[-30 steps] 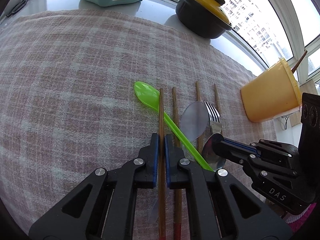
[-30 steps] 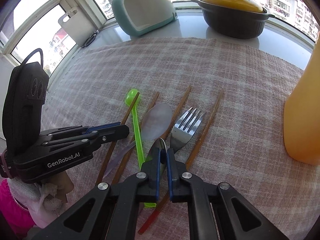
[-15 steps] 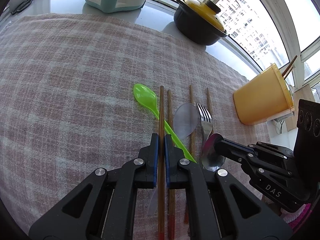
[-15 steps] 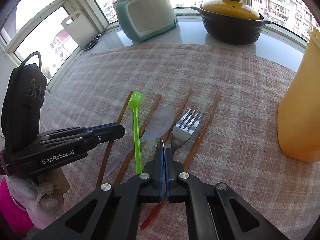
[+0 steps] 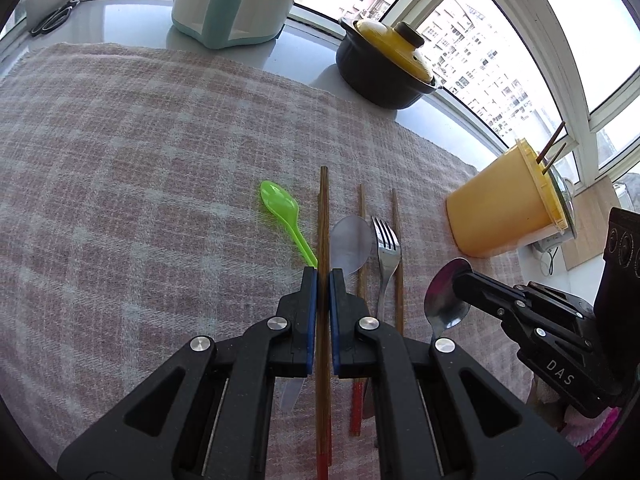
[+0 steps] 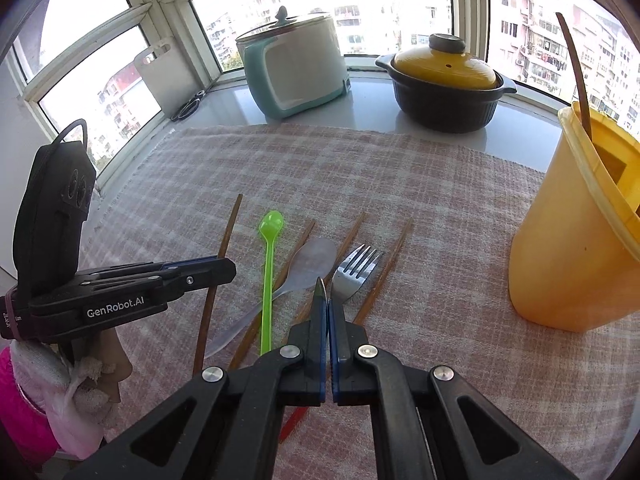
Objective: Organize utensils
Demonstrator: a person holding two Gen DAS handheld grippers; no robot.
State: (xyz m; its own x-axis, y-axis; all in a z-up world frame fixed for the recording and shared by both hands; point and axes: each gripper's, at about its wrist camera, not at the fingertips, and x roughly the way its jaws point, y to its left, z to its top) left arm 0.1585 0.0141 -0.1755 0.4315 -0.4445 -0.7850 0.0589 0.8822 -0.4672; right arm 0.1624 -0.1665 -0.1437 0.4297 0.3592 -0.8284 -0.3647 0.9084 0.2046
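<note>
My left gripper (image 5: 323,276) is shut on a wooden chopstick (image 5: 323,216) and holds it above the checked cloth (image 5: 140,140). To its right, my right gripper (image 5: 460,280) is shut on a metal spoon (image 5: 446,300), which shows edge-on between the pads in the right wrist view (image 6: 320,288). On the cloth below lie a green spoon (image 6: 270,240), a translucent spoon (image 6: 314,260), a fork (image 6: 354,270) and several more chopsticks (image 6: 388,264). A yellow utensil holder (image 6: 572,248) with chopsticks in it stands at the right.
A black pot with a yellow lid (image 6: 444,84) and a teal and white cooker (image 6: 296,68) stand on the sill behind the cloth. Scissors (image 6: 188,108) and a white cutting board (image 6: 160,76) are at the back left. A pink sleeve (image 6: 24,408) shows at the lower left.
Both grippers have risen from the cloth, the left with the chopstick and the right with the metal spoon. The spoon has drifted right, away from the utensils lying below.
</note>
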